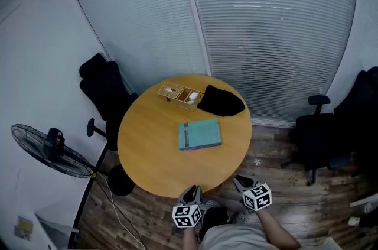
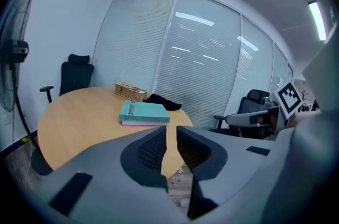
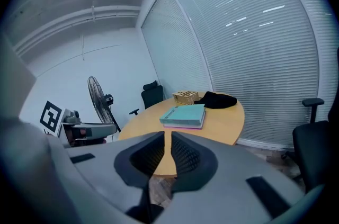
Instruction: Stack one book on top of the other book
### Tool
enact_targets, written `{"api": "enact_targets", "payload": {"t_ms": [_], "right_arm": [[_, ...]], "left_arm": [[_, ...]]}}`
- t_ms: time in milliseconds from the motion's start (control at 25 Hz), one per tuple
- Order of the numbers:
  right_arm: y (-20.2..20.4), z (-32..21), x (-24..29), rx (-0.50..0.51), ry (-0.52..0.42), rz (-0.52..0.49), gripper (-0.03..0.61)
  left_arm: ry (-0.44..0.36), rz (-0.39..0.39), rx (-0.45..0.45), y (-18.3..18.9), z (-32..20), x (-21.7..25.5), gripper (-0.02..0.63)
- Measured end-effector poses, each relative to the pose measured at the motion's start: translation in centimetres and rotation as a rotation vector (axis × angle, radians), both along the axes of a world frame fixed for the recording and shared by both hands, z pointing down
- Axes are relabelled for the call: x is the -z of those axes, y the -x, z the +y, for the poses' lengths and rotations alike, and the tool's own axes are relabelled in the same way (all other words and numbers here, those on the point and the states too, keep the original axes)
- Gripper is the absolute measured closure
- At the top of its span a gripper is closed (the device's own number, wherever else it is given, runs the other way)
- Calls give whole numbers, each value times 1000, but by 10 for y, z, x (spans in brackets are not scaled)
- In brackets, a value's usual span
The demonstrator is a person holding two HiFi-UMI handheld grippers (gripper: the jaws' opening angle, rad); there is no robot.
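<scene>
A teal book [image 1: 199, 135] lies near the middle of the round wooden table [image 1: 147, 148]. In the left gripper view the teal book [image 2: 144, 111] rests on top of a thinner pink book [image 2: 142, 123]; the right gripper view shows the same stack [image 3: 184, 114]. Both grippers hover off the table's near edge, far short of the books. My left gripper [image 1: 194, 188] [image 2: 170, 135] has a narrow gap between its jaws and nothing in it. My right gripper [image 1: 241, 181] [image 3: 168, 138] has its jaws almost together, only a thin slit, and is empty.
A wooden box [image 1: 180, 94] and a black cloth [image 1: 220, 101] sit at the table's far edge. A standing fan [image 1: 50, 148] is at the left. Black office chairs stand at the back left [image 1: 106, 86] and at the right [image 1: 319, 136]. Blinds cover the windows behind.
</scene>
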State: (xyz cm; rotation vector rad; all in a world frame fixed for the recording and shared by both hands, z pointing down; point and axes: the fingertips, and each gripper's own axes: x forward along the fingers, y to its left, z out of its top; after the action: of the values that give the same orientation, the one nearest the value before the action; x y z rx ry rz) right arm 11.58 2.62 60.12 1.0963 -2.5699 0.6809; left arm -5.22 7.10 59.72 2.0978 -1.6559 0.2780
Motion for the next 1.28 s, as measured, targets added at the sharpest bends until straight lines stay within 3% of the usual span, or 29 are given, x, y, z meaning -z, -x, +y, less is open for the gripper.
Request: {"api": "enact_targets", "payload": {"t_ms": [240, 1280], "right_arm": [[4, 0, 1, 20, -8, 3, 552], [4, 5, -3, 34, -41, 52, 557]], "left_arm": [[-8, 46, 26, 9, 6, 4, 583], [27, 66, 13, 11, 16, -2, 586]]}}
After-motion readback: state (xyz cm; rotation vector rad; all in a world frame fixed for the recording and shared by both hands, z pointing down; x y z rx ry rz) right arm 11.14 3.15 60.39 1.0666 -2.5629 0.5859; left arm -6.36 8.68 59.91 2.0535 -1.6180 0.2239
